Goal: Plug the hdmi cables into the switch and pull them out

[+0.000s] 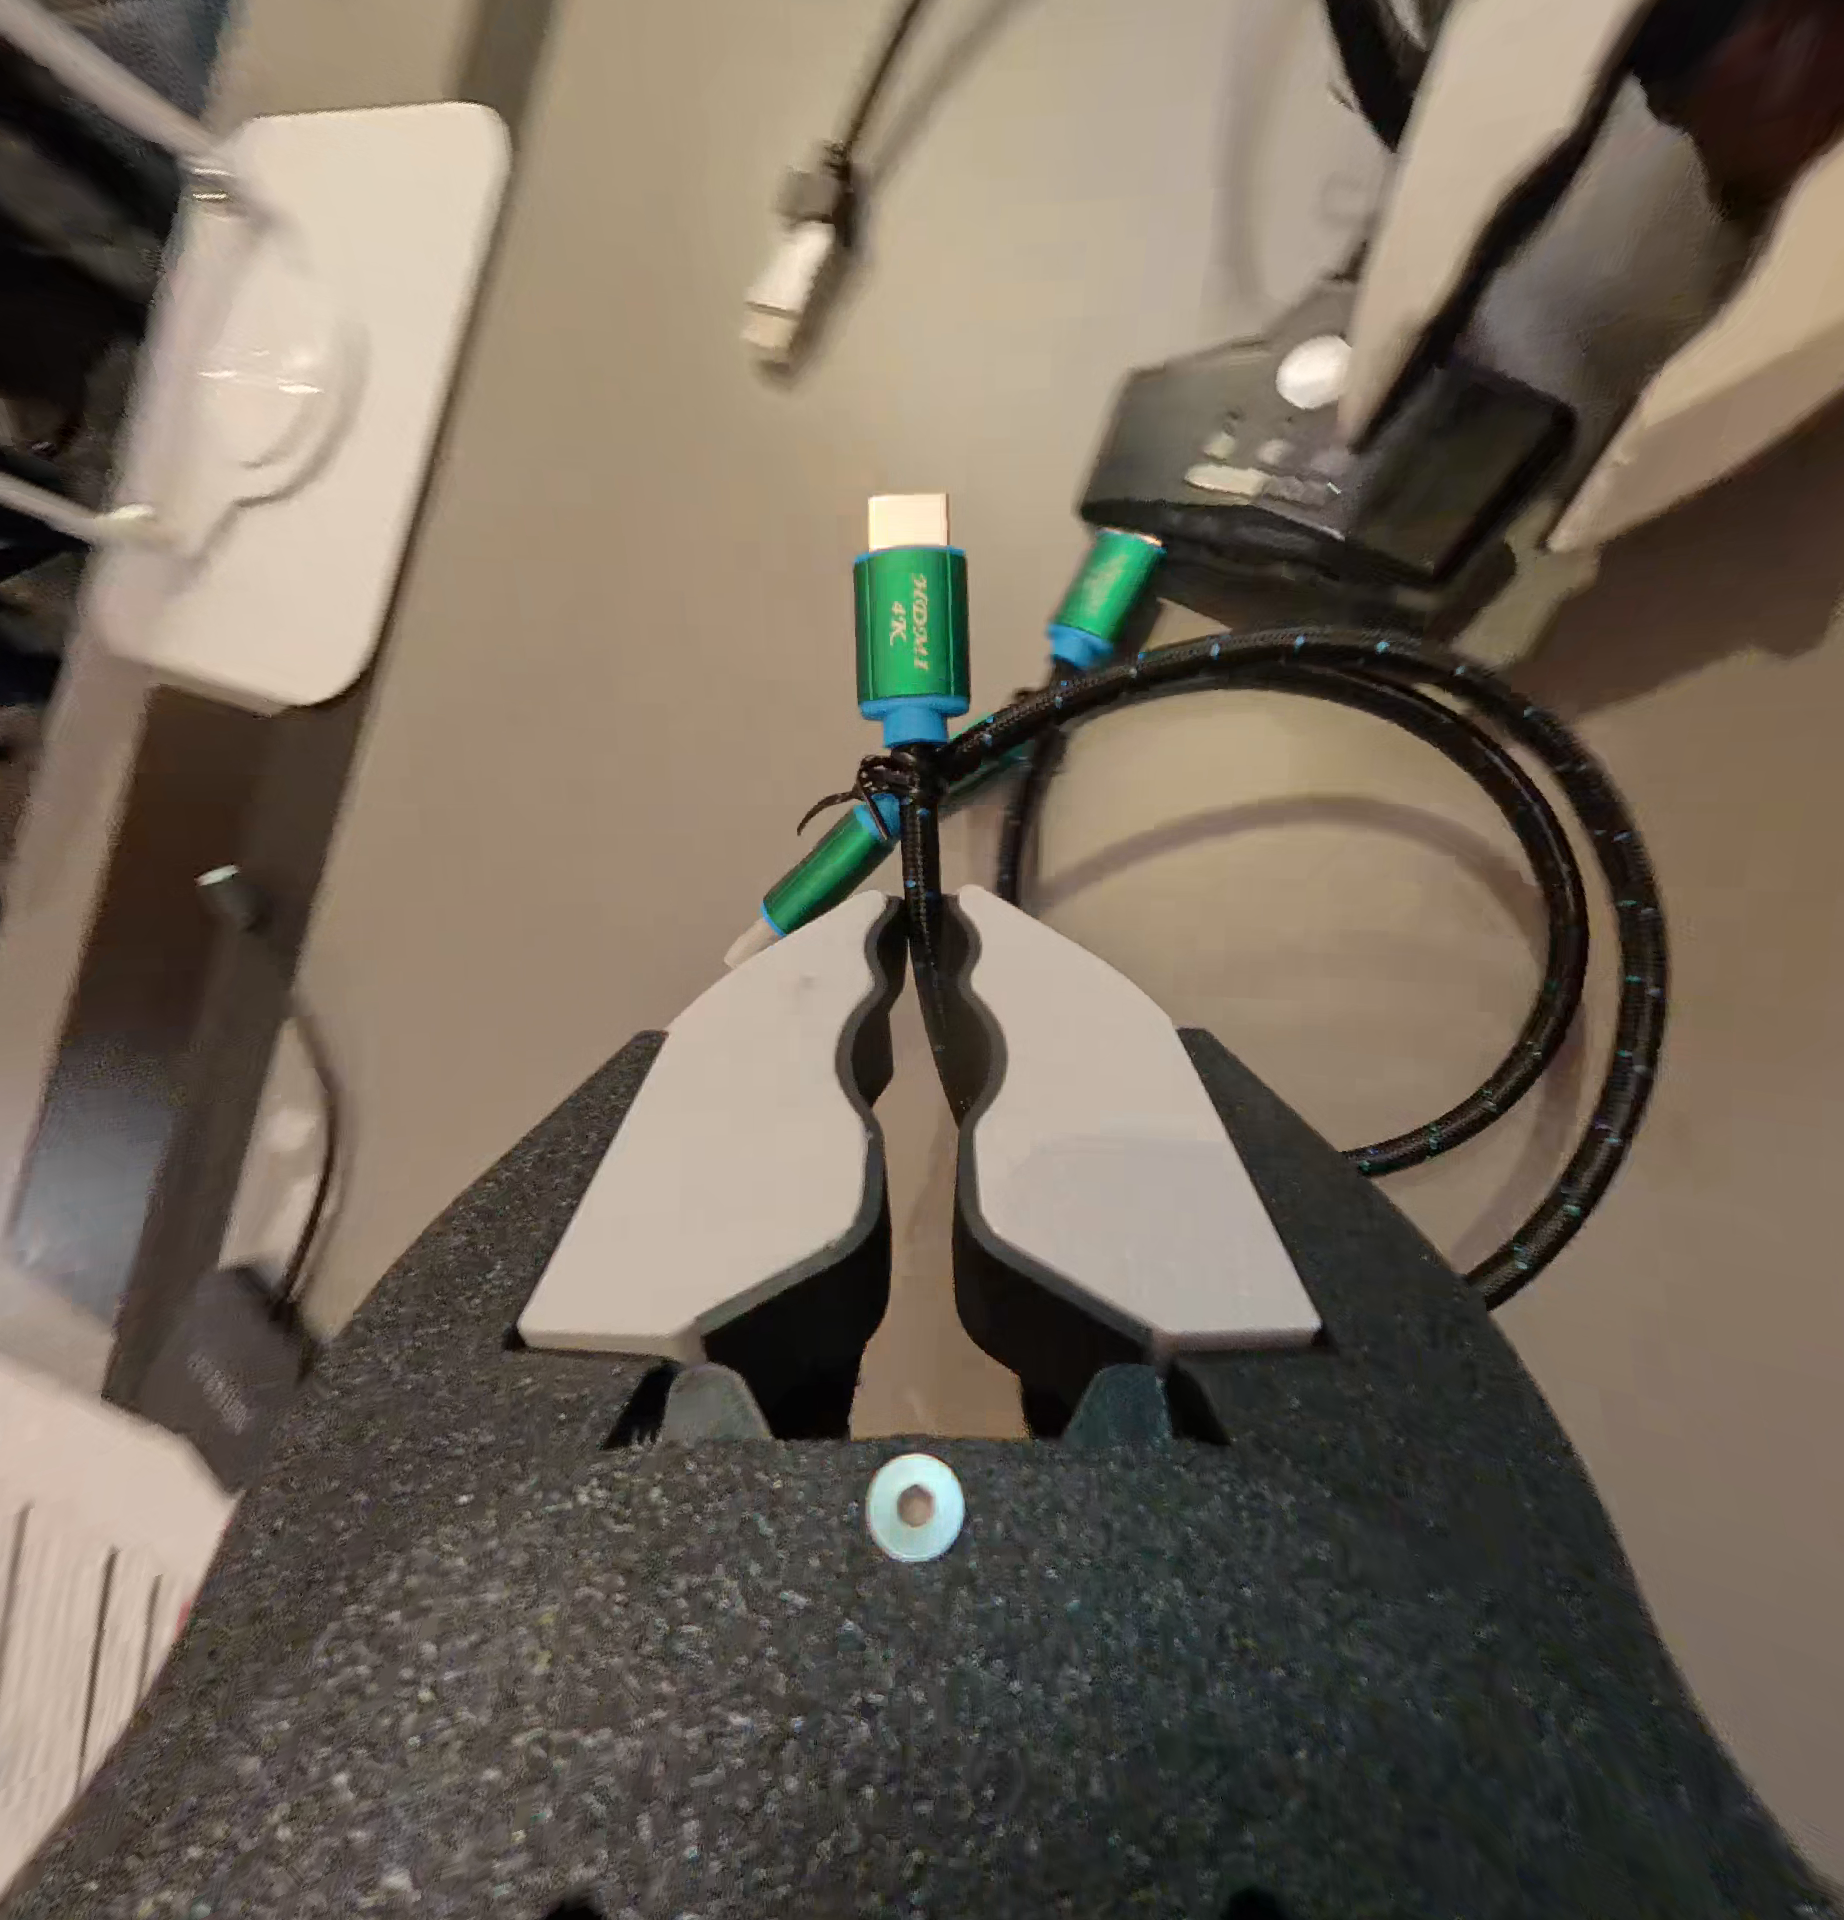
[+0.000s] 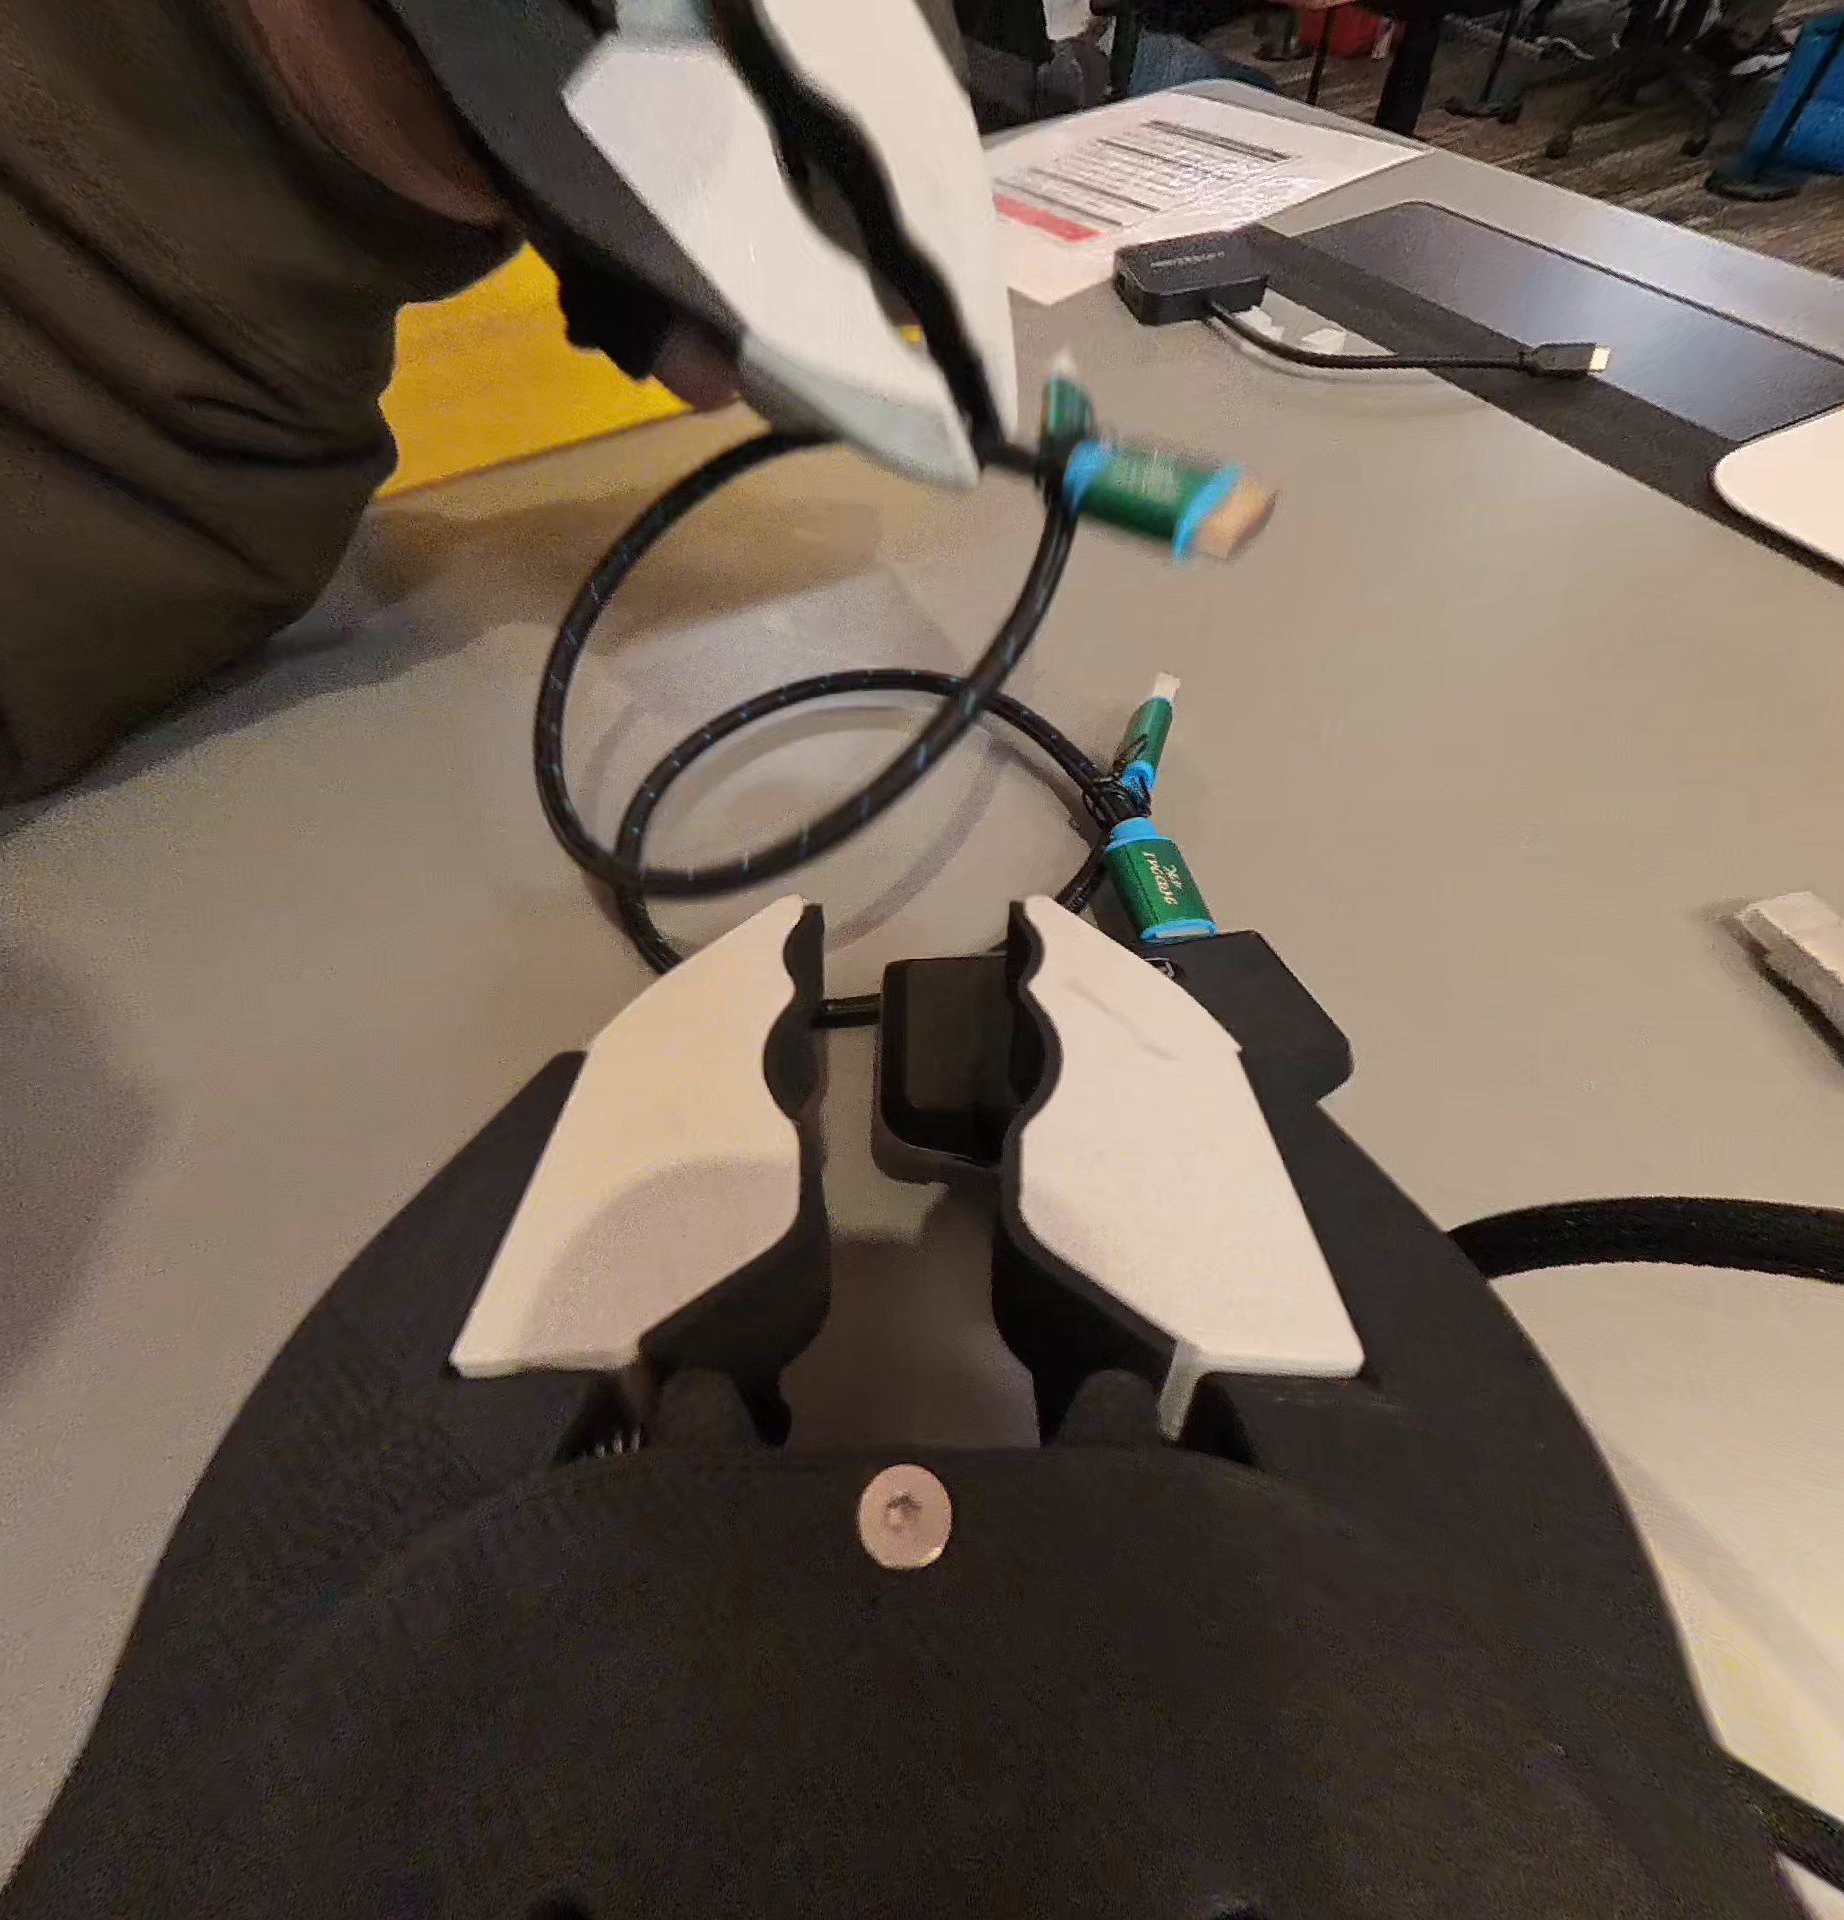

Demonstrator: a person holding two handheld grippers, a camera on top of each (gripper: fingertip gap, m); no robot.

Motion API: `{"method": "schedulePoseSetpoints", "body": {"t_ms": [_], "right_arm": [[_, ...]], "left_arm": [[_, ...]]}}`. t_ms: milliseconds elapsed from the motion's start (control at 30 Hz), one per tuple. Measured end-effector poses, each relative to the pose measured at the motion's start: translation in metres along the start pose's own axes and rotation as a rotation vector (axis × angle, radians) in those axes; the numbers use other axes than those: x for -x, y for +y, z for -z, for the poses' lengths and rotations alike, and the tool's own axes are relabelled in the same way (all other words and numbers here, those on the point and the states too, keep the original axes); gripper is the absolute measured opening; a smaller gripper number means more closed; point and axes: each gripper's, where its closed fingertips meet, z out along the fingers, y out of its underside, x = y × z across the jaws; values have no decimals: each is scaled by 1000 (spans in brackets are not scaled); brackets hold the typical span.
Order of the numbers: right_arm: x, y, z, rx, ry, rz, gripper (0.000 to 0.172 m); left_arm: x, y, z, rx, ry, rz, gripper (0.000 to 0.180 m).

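Two claws here. The left gripper pinches a black braided cable just below its green plug, mid-frame. It looks light and floppy; grabbing near the plug seems smart. The right gripper straddles a black adapter box, with a gap on one side. Most of that box is hidden.

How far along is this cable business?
Looks done: one green plug appears seated in the black box. In hand: the left gripper pinches the braided cable just behind a second green plug, held in the air; the right gripper stands open over the box. Left: a third plug lies unplugged on the table.
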Motion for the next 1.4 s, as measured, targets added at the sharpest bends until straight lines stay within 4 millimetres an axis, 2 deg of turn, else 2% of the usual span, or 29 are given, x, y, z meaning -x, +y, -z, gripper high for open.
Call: {"method": "schedulePoseSetpoints", "body": {"t_ms": [67, 133, 200, 333, 433, 567, 733, 867, 1067, 1233, 1300, 1400], "right_arm": [[-7, 4, 3, 22, 32, 54, 33], [-16, 9, 4, 54, 65, 100, 33], [-22, 12, 5, 72, 86, 129, 33], [-24, 8, 6, 79, 89, 135, 36], [-25, 3, 10, 91, 131, 212, 38], [-29, 3, 19, 150, 230, 420, 43], [-33, 19, 24, 265, 303, 672, 56], [-46, 34, 19, 360, 394, 810, 59], [-60, 34, 11, 401, 536, 962, 47], [-68, 30, 3, 418, 564, 1008, 43], [-71, 30, -1, 406, 562, 1052, 29], [-74, 25, -3, 341, 579, 1117, 24]], "left_arm": [[-17, 6, -17, -3, 80, -27, 6], [-33, 16, -22, 29, 146, -46, 6], [-41, 21, -24, 35, 161, -71, 6], [-51, 12, -35, 3, 152, -58, 6], [-52, 8, -43, 20, 95, -94, 6], [-52, 3, -47, 13, 55, -105, 6], [-50, 2, -46, -7, 53, -84, 6], [-49, 0, -45, -15, 49, -72, 6], [-52, -2, -48, -22, 68, -53, 6], [-51, 2, -51, -12, 75, -32, 6], [-53, 1, -52, -23, 88, -17, 6], [-53, 1, -52, -18, 90, -6, 6]]}}
